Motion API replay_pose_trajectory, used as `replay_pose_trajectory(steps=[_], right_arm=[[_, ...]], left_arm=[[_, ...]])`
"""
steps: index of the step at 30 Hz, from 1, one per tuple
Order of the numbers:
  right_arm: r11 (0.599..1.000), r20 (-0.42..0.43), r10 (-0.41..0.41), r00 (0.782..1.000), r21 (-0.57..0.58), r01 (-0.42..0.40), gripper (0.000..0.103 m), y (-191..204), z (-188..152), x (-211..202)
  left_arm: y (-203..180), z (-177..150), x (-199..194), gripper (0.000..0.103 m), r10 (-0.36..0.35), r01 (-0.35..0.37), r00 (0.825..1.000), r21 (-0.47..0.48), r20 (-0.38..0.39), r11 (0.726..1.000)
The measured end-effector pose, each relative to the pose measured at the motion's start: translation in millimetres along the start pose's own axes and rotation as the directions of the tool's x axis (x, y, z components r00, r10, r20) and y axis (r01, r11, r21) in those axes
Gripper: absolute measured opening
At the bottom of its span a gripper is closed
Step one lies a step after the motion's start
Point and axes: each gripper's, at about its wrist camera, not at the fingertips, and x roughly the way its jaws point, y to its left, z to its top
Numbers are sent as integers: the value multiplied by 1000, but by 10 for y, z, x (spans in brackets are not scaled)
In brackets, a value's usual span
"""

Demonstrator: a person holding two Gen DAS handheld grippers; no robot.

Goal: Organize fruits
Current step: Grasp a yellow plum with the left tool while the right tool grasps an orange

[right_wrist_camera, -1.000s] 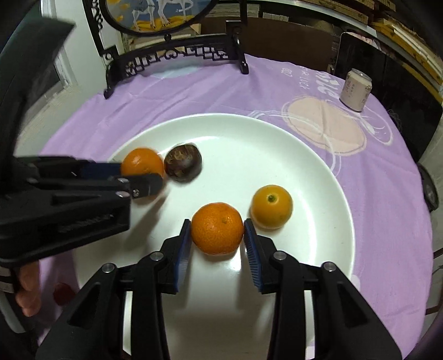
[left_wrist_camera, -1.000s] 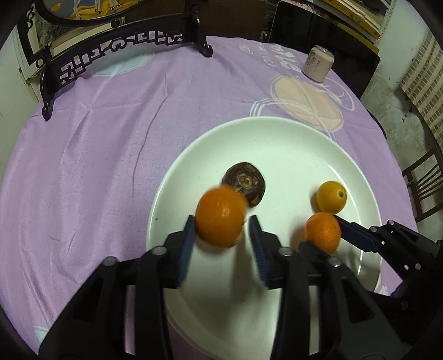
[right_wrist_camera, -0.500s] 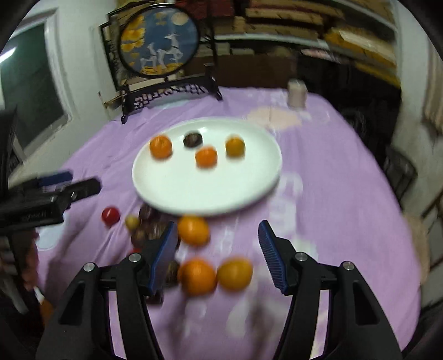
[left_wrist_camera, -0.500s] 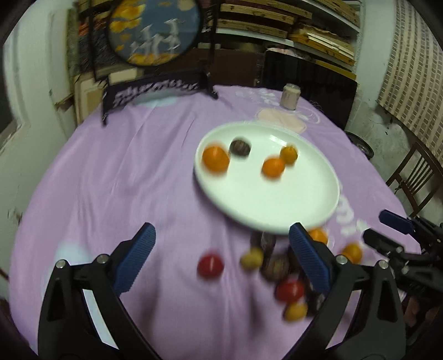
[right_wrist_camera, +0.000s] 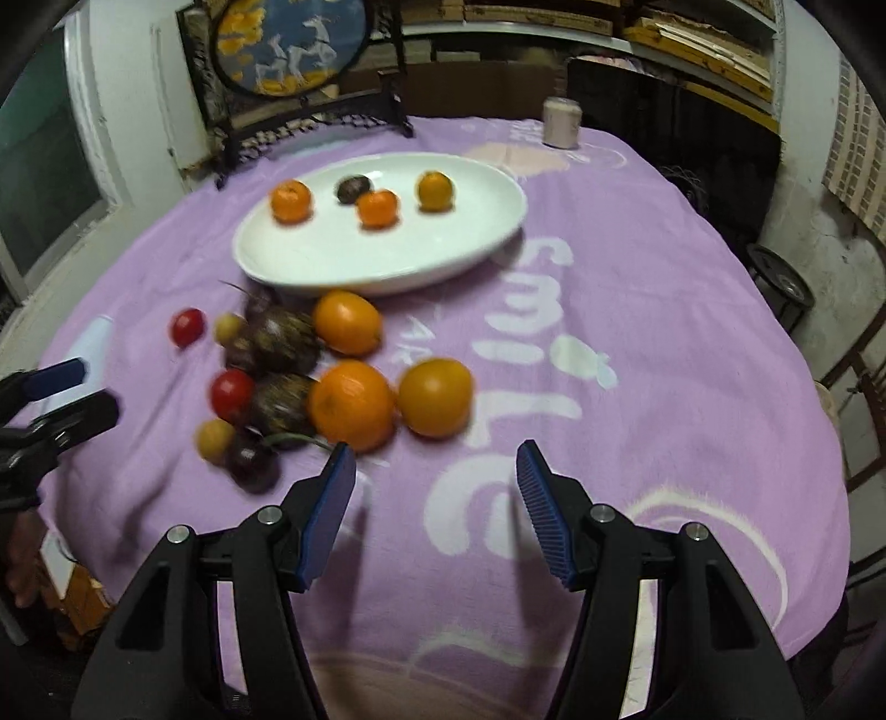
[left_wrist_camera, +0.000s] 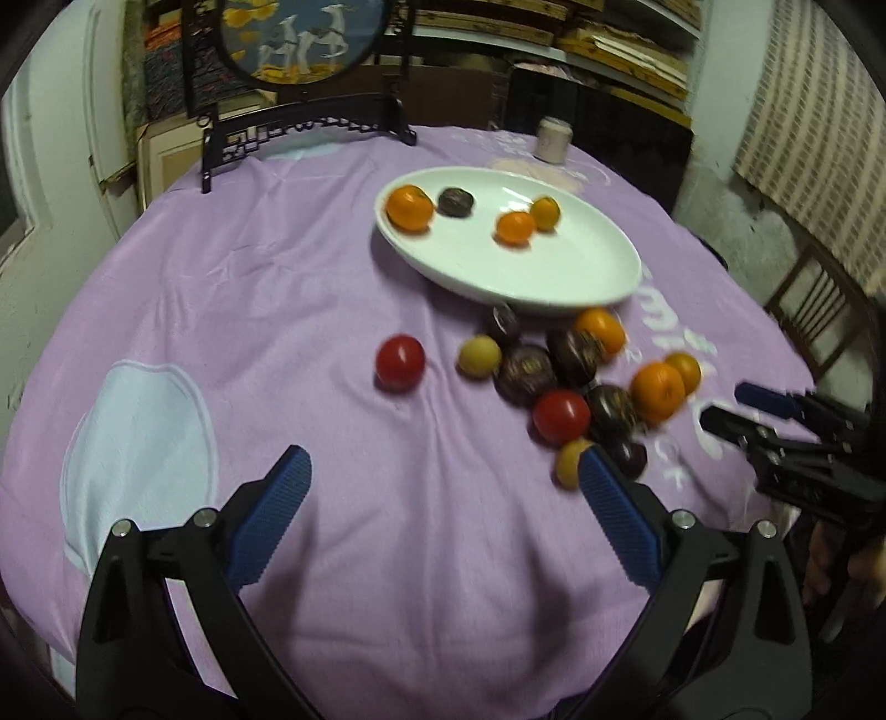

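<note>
A white plate on the purple cloth carries three oranges and one dark fruit. In front of it lies a loose pile of fruit: oranges, dark purple fruits, red tomatoes and small yellow ones. My left gripper hangs wide open and empty over bare cloth, near side of the pile. My right gripper is open and empty just short of two oranges; it also shows at the right edge of the left wrist view as the right gripper.
A pale can stands at the table's far edge. A round painted screen on a black carved stand sits at the back left. Wooden chairs and shelves ring the table. A hand shows at the left.
Both grippers let go of their oranges on the plate, opened, and pulled back toward the near side of the table. The fruit pile in front of the plate has come into view.
</note>
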Motion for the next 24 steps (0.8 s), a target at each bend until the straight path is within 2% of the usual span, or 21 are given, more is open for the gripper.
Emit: replay_pose_trajectory(steps=[8,9,10,12,13,17,20,24], right_arm=[[999,-5,-25,1000,-36,25,61,-51,170,386],[999,-3,-20,1000,-42,20,59,-50,207,412],[999,-4,-2,1000,-47,2,50,-49,238,437],[997,-8,75,997,-33,-75,39,-70,300,467],[996,-9,77,997,-37,-78,39,-61,308,463],[997,-17,81,997,12,-80,39,-130,243,361],[995,26,80,996,60,-81,39,-253,126,77],[991,55,88,995,94,-93,39,-373,-8,-177]], left_arm=[[-91,-153,181,99,8,-6,997,30,-77,1000],[-94,-157,182,99,11,-8,997,31,-79,999],[-102,-161,184,99,17,-14,997,32,-80,999],[-113,-163,186,99,21,-18,996,34,-82,999],[-121,-161,188,99,23,-20,996,37,-84,999],[-195,-159,200,99,18,-13,996,60,-88,998],[-277,-145,245,99,12,-5,996,83,-91,997],[-371,-131,381,94,14,-2,993,103,-114,995]])
